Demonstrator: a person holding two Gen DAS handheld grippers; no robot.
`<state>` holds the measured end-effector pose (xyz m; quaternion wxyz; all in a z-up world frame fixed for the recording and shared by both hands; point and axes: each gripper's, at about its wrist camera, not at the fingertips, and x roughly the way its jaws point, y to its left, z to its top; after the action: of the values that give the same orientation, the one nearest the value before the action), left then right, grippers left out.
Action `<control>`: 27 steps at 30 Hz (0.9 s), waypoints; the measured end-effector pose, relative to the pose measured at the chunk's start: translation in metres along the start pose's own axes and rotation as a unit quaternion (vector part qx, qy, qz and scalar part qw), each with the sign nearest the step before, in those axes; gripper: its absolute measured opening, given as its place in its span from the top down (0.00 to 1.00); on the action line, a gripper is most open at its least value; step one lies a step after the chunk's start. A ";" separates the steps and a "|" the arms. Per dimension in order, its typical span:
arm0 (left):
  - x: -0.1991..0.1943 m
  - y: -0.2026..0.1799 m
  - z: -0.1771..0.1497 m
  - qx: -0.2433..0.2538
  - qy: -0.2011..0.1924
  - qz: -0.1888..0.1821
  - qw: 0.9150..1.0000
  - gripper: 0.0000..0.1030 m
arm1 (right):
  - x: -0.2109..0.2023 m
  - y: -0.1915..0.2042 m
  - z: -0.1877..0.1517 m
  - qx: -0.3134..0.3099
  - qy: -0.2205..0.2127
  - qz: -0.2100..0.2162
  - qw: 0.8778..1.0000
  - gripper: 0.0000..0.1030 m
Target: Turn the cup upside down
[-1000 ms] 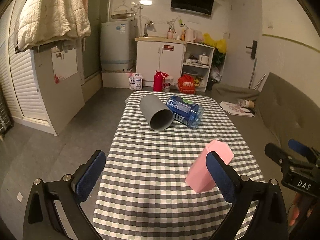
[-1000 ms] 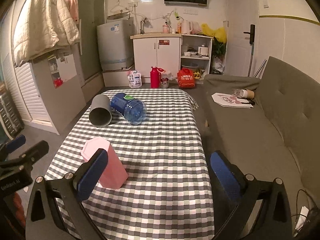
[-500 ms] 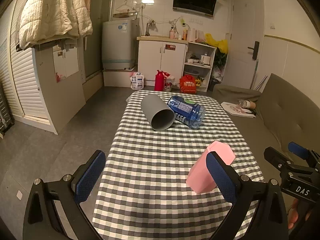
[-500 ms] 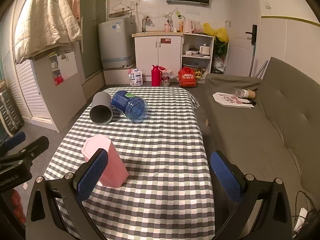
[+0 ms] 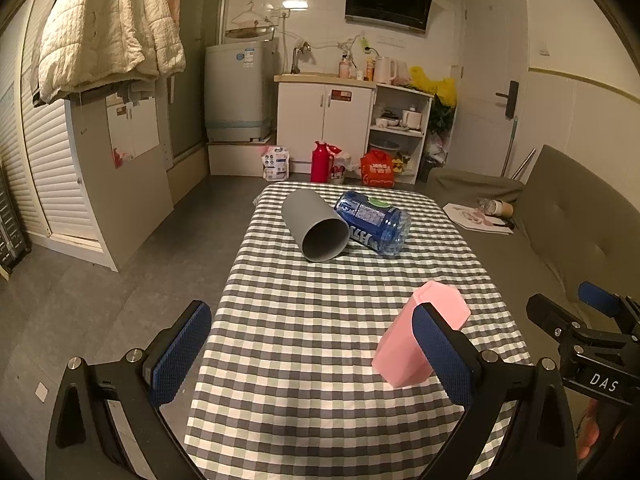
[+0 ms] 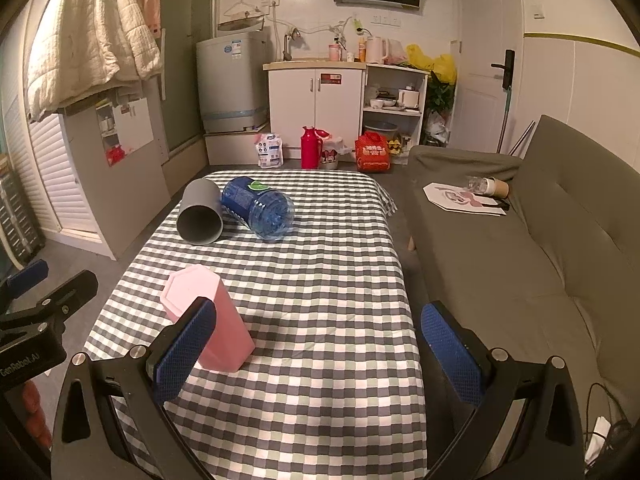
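Since a second ago I have drawn both grippers back and up a little, so the table sits slightly lower and farther off in each wrist view; nothing on the cloth has shifted. The pink cup [image 5: 420, 340] stands with its closed end up on the near part of the checked tablecloth [image 5: 320, 320], tilted in the fisheye view, its faceted top facing the ceiling. In my left view it sits just behind my right-hand fingertip, partly covered by that blue pad [image 5: 440, 354]; I cannot tell whether they touch. My left gripper [image 5: 312, 354] is spread wide with nothing between its jaws. My right gripper [image 6: 320, 354] is likewise spread wide and empty, and the cup [image 6: 208, 320] shows behind its left pad [image 6: 186, 348], near the table's left edge.

Farther back on the cloth a grey cup [image 5: 316, 226] lies on its side, open mouth toward me. Just beside it, touching or nearly so, a blue water bottle [image 5: 372, 222] also lies on its side. To the right of the table runs a grey-green sofa [image 6: 540, 248] with a paper sheet [image 6: 460, 198] on its seat. Beyond the table a red thermos [image 6: 310, 148] stands on the floor before a white cabinet [image 6: 316, 96].
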<state>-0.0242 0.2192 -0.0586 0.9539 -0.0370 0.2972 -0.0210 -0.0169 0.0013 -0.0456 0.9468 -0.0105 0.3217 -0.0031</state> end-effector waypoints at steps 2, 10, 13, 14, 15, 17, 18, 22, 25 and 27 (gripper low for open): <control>0.000 0.000 0.000 0.002 0.000 0.001 1.000 0.00 | 0.000 0.000 0.000 0.000 0.000 0.001 1.000 0.00; 0.000 -0.001 0.000 0.006 -0.001 0.005 1.000 0.00 | -0.001 0.001 0.000 -0.001 -0.001 -0.001 1.000 0.00; 0.000 -0.002 0.000 0.007 -0.001 0.005 1.000 0.00 | -0.001 0.001 0.000 -0.003 0.000 0.001 1.000 0.00; 0.000 -0.002 0.000 0.007 -0.002 0.005 1.000 0.00 | -0.001 0.001 -0.001 -0.004 0.000 0.000 1.000 0.00; 0.000 -0.002 0.000 0.007 -0.002 0.005 1.000 0.00 | -0.001 0.001 -0.001 -0.005 0.000 0.000 1.000 0.00; 0.000 -0.002 0.000 0.006 -0.002 0.005 1.000 0.00 | -0.001 0.002 -0.001 -0.007 0.001 0.001 1.000 0.00; 0.000 -0.002 0.000 0.007 -0.002 0.005 1.000 0.00 | -0.001 0.003 -0.001 -0.007 0.000 0.001 1.000 0.00; 0.000 -0.002 0.000 0.006 -0.002 0.005 1.000 0.00 | 0.000 0.004 -0.001 -0.008 0.002 0.001 1.000 0.00; 0.000 -0.002 0.000 0.008 -0.002 0.005 1.000 0.00 | 0.000 0.003 -0.001 -0.008 0.002 0.001 1.000 0.00; 0.000 -0.002 0.000 0.007 -0.002 0.005 1.000 0.00 | 0.000 0.004 -0.001 -0.008 0.002 0.001 1.000 0.00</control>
<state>-0.0241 0.2175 -0.0586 0.9548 -0.0287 0.2954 -0.0185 -0.0173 0.0053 -0.0465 0.9461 -0.0175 0.3234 0.0002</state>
